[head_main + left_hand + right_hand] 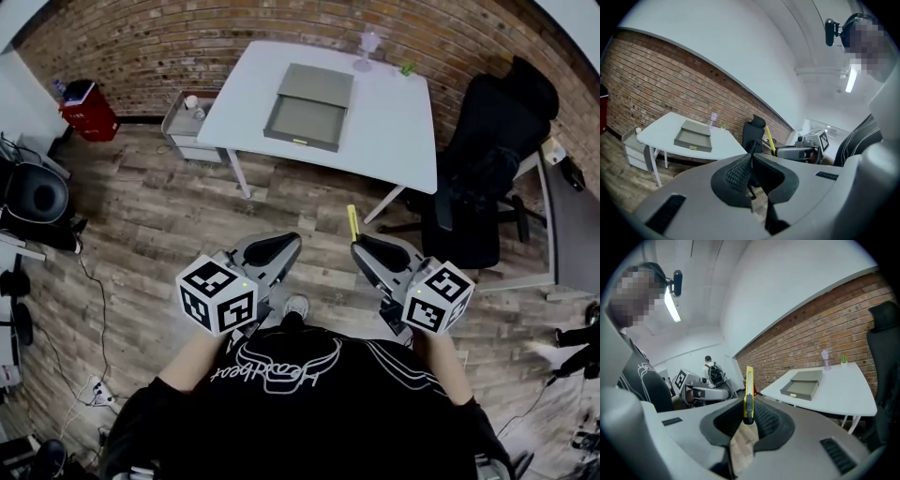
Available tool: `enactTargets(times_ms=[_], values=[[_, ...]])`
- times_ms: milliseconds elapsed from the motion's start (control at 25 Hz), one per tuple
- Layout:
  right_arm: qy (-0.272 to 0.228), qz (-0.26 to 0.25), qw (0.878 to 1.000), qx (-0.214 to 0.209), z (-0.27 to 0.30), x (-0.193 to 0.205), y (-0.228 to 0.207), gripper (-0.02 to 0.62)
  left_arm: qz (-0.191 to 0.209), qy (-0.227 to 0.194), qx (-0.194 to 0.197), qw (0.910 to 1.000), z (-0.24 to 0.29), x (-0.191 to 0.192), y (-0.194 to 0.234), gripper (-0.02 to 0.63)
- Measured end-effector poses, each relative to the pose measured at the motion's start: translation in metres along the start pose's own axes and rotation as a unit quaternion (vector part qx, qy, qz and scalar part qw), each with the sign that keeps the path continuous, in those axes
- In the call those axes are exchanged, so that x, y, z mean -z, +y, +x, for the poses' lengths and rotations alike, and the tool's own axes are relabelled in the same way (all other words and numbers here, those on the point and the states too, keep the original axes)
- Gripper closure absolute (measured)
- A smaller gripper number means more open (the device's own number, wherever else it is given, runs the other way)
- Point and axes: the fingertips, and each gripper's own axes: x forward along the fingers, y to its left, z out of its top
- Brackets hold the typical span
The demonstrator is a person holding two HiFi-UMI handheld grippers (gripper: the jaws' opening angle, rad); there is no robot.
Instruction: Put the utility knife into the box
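Utility knife (748,394): slim yellow body, black slider near its lower end. Stands upright, clamped at its base between the jaws of the right gripper (749,420), most of its length sticking out past them; centre of the right gripper view.

Box (305,120): grey, shallow, open, small yellow mark on its front wall. Lies flat on the white table (394,122), upper centre of the head view, well apart from the knife.

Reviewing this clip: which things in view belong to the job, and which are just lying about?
Job in hand:
utility knife, held by the right gripper
open grey box on the white table

Lying about:
black office chair
red bin
drawer unit
purple glass
green plant
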Motion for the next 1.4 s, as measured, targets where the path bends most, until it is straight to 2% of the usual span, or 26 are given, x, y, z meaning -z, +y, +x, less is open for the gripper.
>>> enactTargets(times_ms=[160, 280, 440, 720, 1080, 1400], values=[[0.001, -0.019, 1.000, 0.008, 0.034, -0.030, -0.021, 0.529, -0.007, -0.015, -0.007, 0.9998, 0.002, -0.027, 0.042, 0.569], [0.000, -0.027, 0.999, 0.030, 0.047, -0.038, -0.039, 0.529, -0.005, -0.013, -0.003, 0.9999, 0.006, -0.035, 0.059, 0.569], [0.004, -0.024, 0.998, 0.051, 0.050, -0.041, -0.057, 0.529, 0.003, -0.010, 0.001, 0.9999, 0.011, -0.047, 0.069, 0.569], [0.006, -0.038, 0.997, 0.062, 0.062, -0.049, -0.083, 0.529, 0.013, -0.015, -0.009, 0.9998, 0.020, -0.057, 0.081, 0.569], [0.037, -0.045, 0.997, 0.055, 0.099, -0.056, -0.129, 0.529, -0.003, 0.000, -0.025, 0.9997, 0.052, -0.066, 0.113, 0.569], [0.073, -0.023, 0.997, 0.027, 0.159, -0.071, -0.201, 0.529, -0.032, 0.011, -0.061, 0.9976, 0.102, -0.094, 0.177, 0.569]])
